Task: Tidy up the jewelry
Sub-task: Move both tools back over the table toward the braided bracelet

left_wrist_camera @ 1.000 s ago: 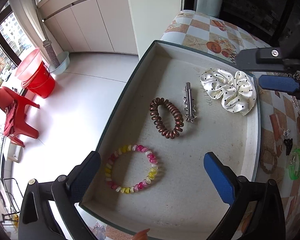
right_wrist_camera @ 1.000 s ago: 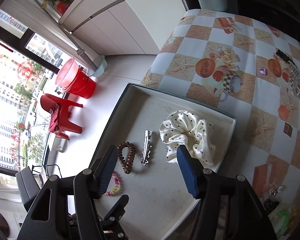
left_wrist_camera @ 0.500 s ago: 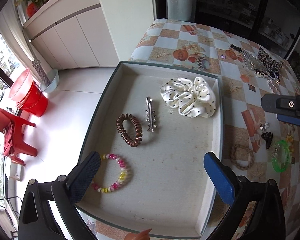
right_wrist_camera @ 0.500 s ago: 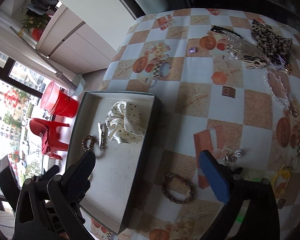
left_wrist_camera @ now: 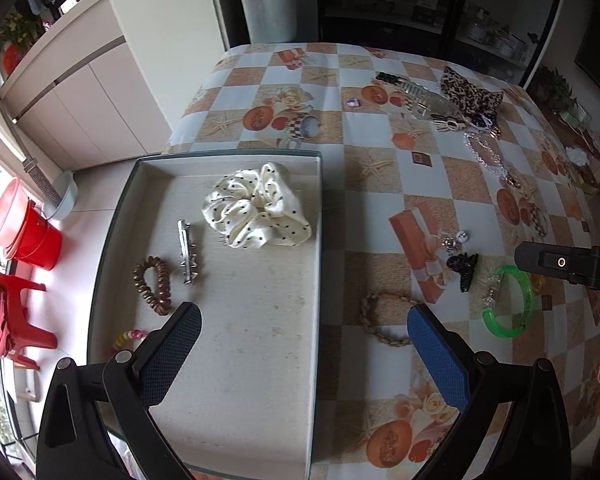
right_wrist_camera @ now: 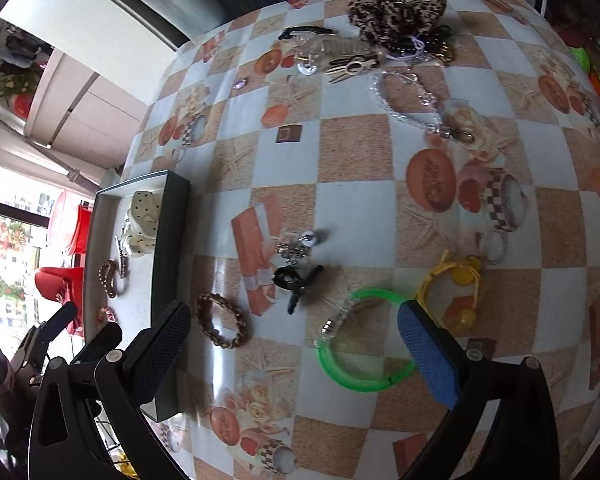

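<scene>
Right gripper (right_wrist_camera: 292, 344) fingers spread wide, having just been opening, nothing between them; the green bangle (right_wrist_camera: 364, 344) lies on the worktop (right_wrist_camera: 356, 216) right under the gap, touching the right finger's line, its open ends toward the black claw clip (right_wrist_camera: 296, 280). Left gripper (left_wrist_camera: 304, 352) fingers also spread and empty, straddling the tray (left_wrist_camera: 318, 240) wall with the braided bracelet (left_wrist_camera: 384, 320) just outside it. Judged: right hand is nearer the loose pieces, tray well off to its left.
</scene>
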`<state>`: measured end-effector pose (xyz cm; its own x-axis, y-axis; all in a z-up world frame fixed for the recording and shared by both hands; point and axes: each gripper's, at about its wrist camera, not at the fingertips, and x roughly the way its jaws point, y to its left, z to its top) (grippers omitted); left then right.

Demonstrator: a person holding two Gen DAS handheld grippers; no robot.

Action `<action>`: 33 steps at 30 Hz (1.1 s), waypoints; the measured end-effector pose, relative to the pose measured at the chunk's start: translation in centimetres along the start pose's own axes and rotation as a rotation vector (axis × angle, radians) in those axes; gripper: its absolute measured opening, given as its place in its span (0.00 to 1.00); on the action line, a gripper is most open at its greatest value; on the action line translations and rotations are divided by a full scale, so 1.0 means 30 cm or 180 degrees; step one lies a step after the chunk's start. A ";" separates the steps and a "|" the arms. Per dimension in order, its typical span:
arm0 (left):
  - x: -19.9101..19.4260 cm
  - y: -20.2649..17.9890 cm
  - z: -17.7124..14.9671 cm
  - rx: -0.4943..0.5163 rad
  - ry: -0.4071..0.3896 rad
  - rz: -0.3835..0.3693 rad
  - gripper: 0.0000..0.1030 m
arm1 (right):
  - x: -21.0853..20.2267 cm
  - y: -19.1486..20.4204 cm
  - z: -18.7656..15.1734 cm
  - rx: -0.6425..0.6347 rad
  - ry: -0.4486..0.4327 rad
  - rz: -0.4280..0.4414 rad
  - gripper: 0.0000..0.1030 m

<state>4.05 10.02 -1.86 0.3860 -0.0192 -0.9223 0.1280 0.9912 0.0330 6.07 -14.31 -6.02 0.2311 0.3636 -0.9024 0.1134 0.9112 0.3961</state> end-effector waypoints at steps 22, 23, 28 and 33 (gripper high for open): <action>0.155 -0.241 -0.046 -0.0127 0.0425 -0.0187 1.00 | -0.017 -0.215 0.080 -0.0004 -0.0039 -0.0374 1.00; 0.167 -0.244 -0.047 -0.0137 0.0438 -0.0162 1.00 | -0.012 -0.217 0.082 -0.0021 -0.0032 -0.0388 1.00; 0.215 -0.253 -0.049 -0.0176 0.0449 -0.0047 1.00 | 0.017 -0.228 0.100 -0.0132 -0.0011 -0.0477 1.00; 0.248 -0.247 -0.044 -0.0243 0.0467 0.0011 1.00 | 0.051 -0.224 0.142 -0.0303 -0.0040 -0.0610 1.00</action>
<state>4.76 2.71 -9.48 0.2481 -0.0019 -0.9687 0.0550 0.9984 0.0121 9.79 -20.71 -9.34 0.2262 0.1801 -0.9573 0.0647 0.9778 0.1992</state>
